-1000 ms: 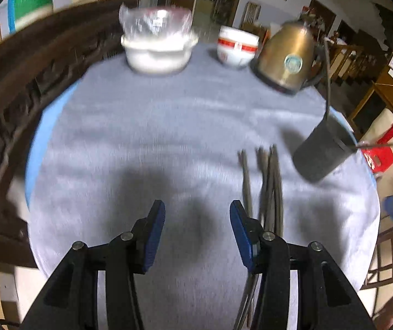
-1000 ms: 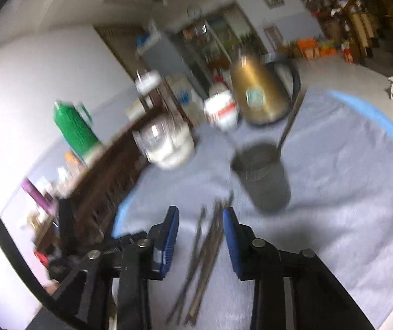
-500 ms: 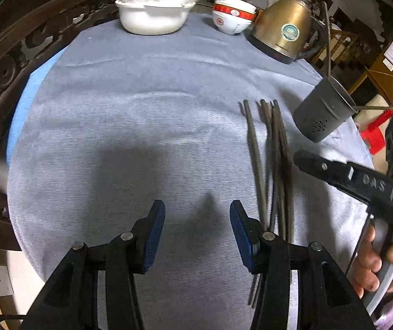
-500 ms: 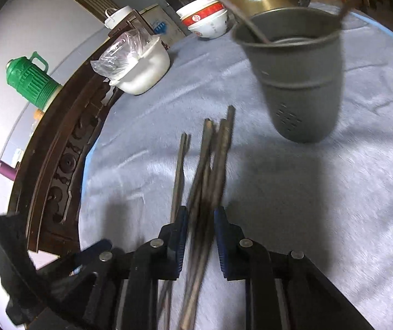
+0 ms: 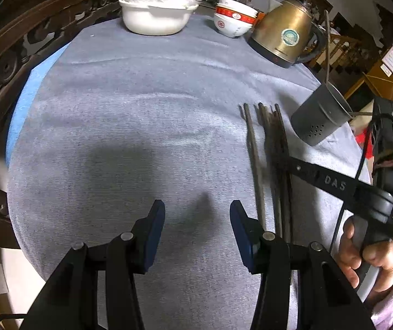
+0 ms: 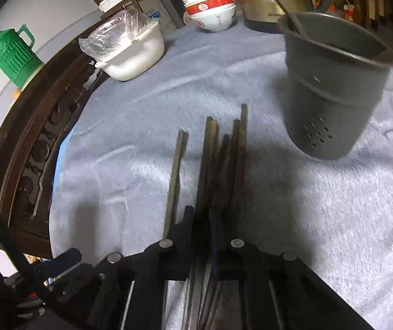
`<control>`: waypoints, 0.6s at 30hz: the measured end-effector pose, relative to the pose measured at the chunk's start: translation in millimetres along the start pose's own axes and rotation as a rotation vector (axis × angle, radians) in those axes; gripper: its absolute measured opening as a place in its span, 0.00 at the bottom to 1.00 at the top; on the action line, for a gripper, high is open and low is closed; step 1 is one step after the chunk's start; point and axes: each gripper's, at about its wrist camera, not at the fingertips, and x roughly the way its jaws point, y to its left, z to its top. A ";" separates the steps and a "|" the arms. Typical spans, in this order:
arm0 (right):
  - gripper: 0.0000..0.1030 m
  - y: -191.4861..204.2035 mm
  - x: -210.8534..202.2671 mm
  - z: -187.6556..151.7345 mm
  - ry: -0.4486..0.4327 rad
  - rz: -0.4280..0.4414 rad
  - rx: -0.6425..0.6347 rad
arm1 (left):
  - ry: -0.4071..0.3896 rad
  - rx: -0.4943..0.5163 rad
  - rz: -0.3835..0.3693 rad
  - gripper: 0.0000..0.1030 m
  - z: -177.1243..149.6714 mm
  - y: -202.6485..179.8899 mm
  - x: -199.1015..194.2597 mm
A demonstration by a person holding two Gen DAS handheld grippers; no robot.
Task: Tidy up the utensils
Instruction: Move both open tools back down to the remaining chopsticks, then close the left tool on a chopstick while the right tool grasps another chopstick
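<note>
Several dark brown chopsticks (image 5: pixel 274 148) lie side by side on the grey tablecloth (image 5: pixel 141 104); they also show in the right wrist view (image 6: pixel 224 159). A dark grey perforated utensil holder (image 6: pixel 334 88) stands to their right with chopsticks leaning in it; it shows in the left wrist view (image 5: pixel 320 118). My right gripper (image 6: pixel 202 217) is shut on a chopstick in the bundle, low on the cloth; it shows in the left wrist view (image 5: pixel 285 161). My left gripper (image 5: pixel 197 220) is open and empty, left of the chopsticks.
A brass kettle (image 5: pixel 287 35), stacked red-and-white bowls (image 5: pixel 233 22) and a white pot with a plastic bag (image 5: pixel 155 16) stand at the table's far side. A carved dark wood chair back (image 5: pixel 9 55) curves along the left. A green thermos (image 6: pixel 14 55) stands beyond it.
My right gripper has come down onto the chopsticks and its jaws have closed on one. My left gripper has stayed open and has barely shifted.
</note>
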 end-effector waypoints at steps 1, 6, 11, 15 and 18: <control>0.08 -2.5 -2.6 -2.3 -0.003 0.005 -0.002 | 0.002 0.004 -0.002 0.48 0.1 -2.5 1.7; 0.07 -21.6 -26.9 -10.8 -0.045 0.063 0.023 | 0.019 0.028 0.002 0.48 2.5 -15.3 10.5; 0.07 -39.0 -53.1 -13.4 -0.097 0.055 0.050 | 0.040 0.038 0.002 0.48 19.3 -27.3 24.8; 0.07 -58.0 -56.1 -12.9 -0.098 0.003 0.089 | 0.068 0.040 0.001 0.48 35.9 -37.1 40.9; 0.07 -69.2 -51.9 -13.9 -0.068 -0.018 0.108 | 0.102 0.038 0.005 0.48 46.1 -43.1 54.8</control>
